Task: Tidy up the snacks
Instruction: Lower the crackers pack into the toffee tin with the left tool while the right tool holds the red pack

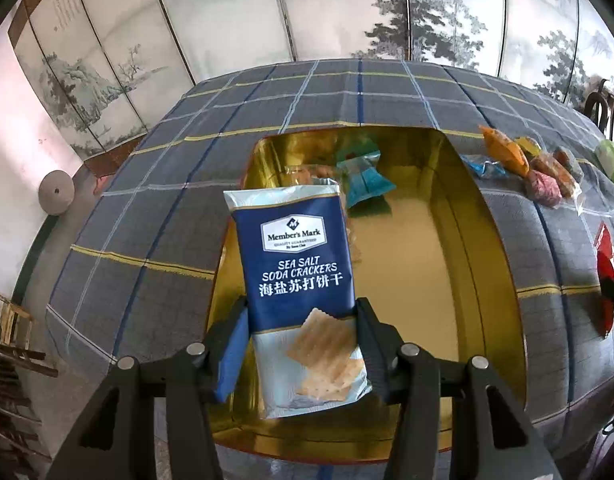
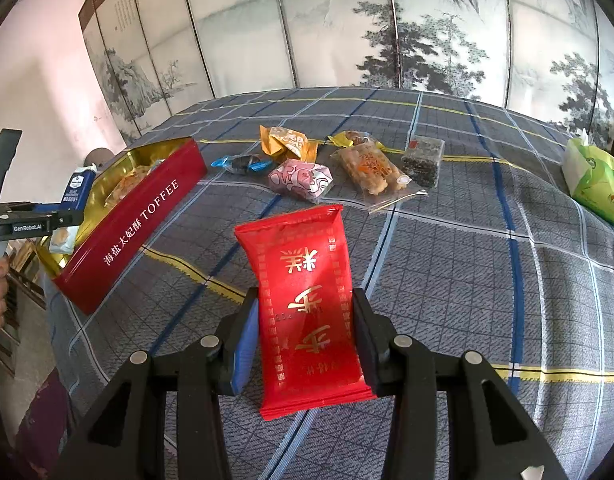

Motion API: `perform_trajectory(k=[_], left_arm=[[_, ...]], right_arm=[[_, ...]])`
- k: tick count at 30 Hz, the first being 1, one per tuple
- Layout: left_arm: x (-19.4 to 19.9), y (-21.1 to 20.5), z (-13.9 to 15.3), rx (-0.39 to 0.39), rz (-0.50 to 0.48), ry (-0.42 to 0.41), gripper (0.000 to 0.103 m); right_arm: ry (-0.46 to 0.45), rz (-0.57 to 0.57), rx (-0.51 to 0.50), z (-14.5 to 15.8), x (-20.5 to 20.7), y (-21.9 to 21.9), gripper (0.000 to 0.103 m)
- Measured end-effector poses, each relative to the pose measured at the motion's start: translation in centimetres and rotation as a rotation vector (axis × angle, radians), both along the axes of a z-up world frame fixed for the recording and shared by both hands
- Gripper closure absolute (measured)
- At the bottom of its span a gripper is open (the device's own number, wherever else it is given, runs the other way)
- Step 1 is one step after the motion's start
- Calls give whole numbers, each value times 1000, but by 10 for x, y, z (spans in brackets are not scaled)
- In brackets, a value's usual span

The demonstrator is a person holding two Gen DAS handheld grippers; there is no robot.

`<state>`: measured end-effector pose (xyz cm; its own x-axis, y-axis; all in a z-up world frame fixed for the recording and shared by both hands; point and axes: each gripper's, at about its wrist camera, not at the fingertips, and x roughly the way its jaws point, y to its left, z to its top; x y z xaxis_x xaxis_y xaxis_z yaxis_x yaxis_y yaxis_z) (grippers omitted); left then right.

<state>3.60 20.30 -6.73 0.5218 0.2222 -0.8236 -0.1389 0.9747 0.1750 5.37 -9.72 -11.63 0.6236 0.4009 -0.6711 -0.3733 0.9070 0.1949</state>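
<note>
The left gripper point(image 1: 303, 316) is closed on a blue packet of sea salt soda crackers point(image 1: 295, 264), its pads pressing the packet's two long edges, and it holds the packet above the gold inside of the open toffee tin point(image 1: 483, 240). A teal wrapped sweet point(image 1: 363, 180) and a clear-wrapped biscuit point(image 1: 303, 174) lie at the tin's far end.

The right gripper point(image 2: 305, 328) is closed on a red packet with gold characters point(image 2: 307, 300), held above the checked cloth of the worktop point(image 2: 467, 280), to the right of the tin's red side wall point(image 2: 139, 224). Beyond the red packet loose snacks lie close together on the cloth: a blue-ended candy point(image 2: 243, 163), an orange packet point(image 2: 287, 144), a pink patterned packet point(image 2: 301, 180), a clear bag of pale biscuits point(image 2: 373, 174) and a dark seeded block point(image 2: 423, 160). A green tissue pack point(image 2: 595, 184) sits at the far right, well apart
</note>
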Motion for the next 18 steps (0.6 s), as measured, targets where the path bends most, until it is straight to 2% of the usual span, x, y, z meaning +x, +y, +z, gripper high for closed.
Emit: perform_trajectory(k=[18], left_arm=[[6, 9, -13, 0, 11, 27, 51]], right_arm=[[1, 0, -5, 0, 0, 2, 63]])
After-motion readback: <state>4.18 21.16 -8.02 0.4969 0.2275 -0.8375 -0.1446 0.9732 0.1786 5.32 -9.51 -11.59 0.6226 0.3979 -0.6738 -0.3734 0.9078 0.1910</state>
